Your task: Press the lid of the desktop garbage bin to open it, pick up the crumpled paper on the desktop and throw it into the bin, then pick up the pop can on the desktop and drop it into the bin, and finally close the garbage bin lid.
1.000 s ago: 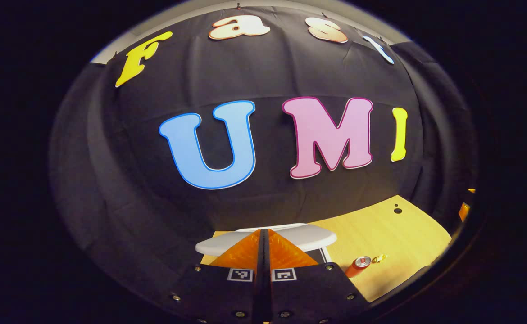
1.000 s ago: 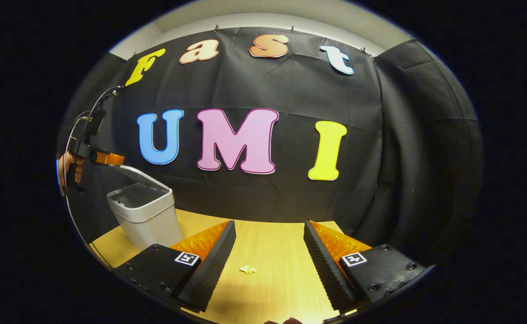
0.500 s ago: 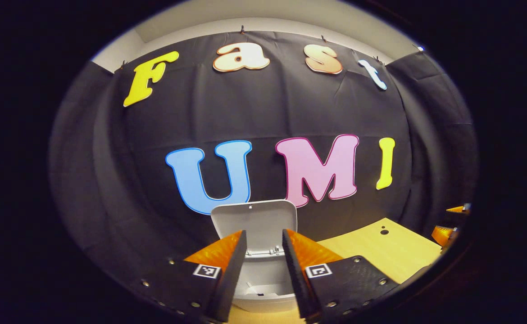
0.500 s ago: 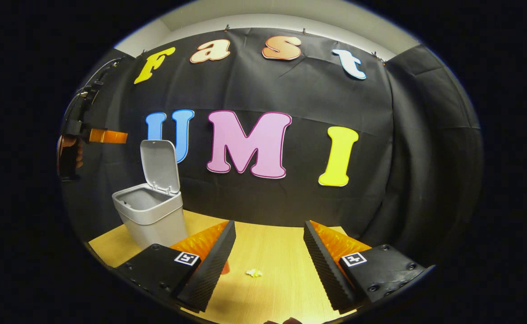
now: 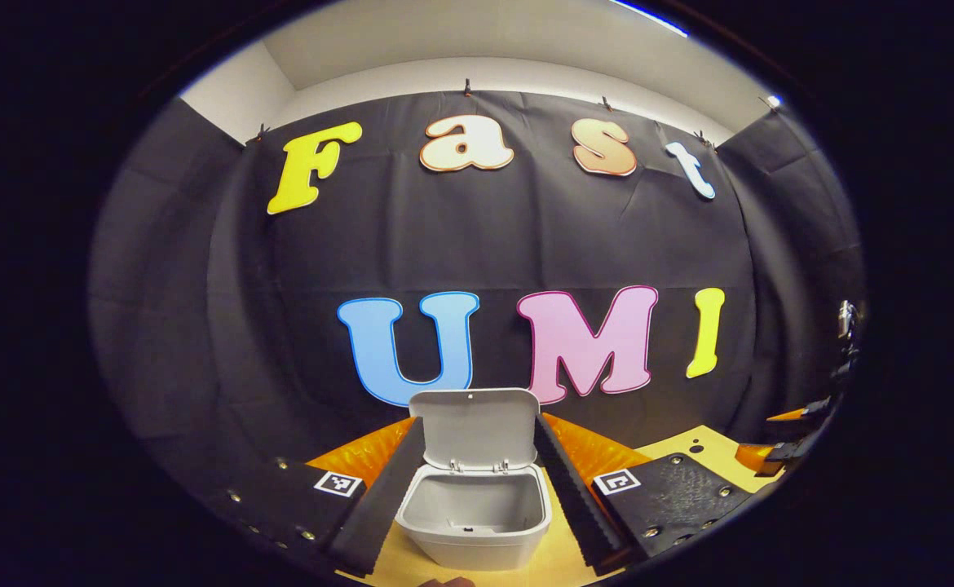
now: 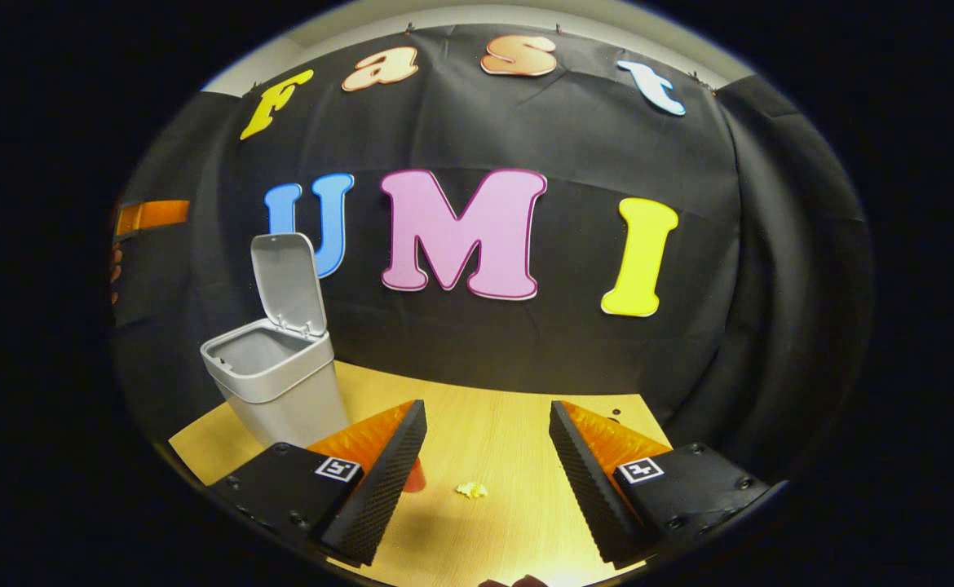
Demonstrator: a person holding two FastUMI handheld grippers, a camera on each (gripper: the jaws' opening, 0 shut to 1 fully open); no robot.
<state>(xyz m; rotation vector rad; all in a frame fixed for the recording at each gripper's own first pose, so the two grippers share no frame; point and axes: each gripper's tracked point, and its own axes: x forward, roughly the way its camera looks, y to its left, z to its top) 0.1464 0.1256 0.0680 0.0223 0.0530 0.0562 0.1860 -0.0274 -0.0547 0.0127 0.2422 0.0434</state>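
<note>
Lid (image 6: 285,281) now popped fully upright on bin (image 6: 277,391); left gripper (image 5: 477,489) backed off above it, jaws spread, empty. Right gripper (image 6: 485,473) jaws spread over crumpled paper (image 6: 471,490) on table (image 6: 485,424) right of bin. Paper pickup next.

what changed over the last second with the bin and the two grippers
The bin lid went from shut to standing upright, so the bin is open. The left gripper, shut against the lid before, opened its fingers and drew back and up. The right gripper stayed open above the crumpled paper.
</note>
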